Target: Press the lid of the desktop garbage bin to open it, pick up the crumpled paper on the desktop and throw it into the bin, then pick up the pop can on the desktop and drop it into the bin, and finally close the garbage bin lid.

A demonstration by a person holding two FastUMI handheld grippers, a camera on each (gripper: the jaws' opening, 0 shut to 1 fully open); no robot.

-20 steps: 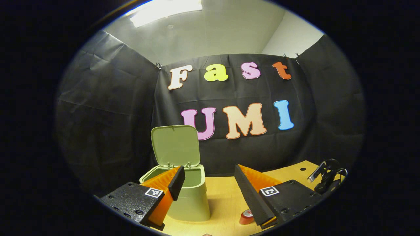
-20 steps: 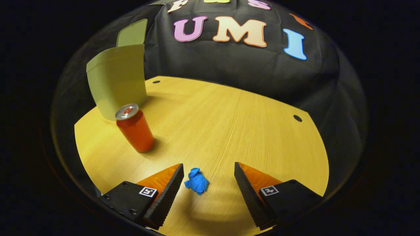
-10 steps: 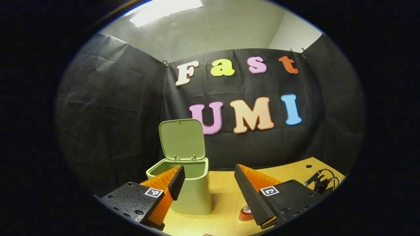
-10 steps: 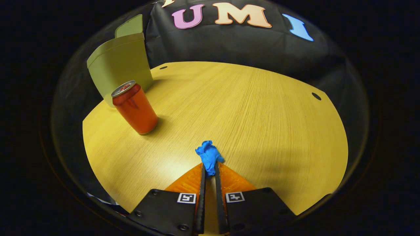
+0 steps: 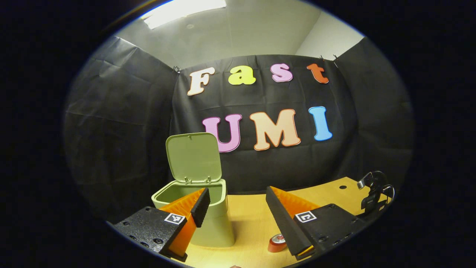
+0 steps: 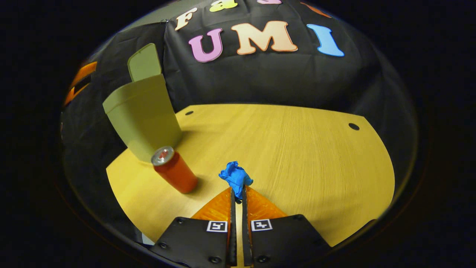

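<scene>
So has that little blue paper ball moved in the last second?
Yes. The crumpled paper lay on the table between open fingers; now the right gripper is shut on it, apparently lifted off the wood, with the can unmoved.

The green bin (image 6: 143, 117) stood near the table's (image 6: 297, 149) far left corner, its lid (image 5: 193, 158) raised upright at the back, leaving the mouth open from above and from the front. The red can (image 6: 174, 173) stood upright just in front of the bin, blocking a low approach from that side. The table's middle and right lay bare toward the far edge.
</scene>
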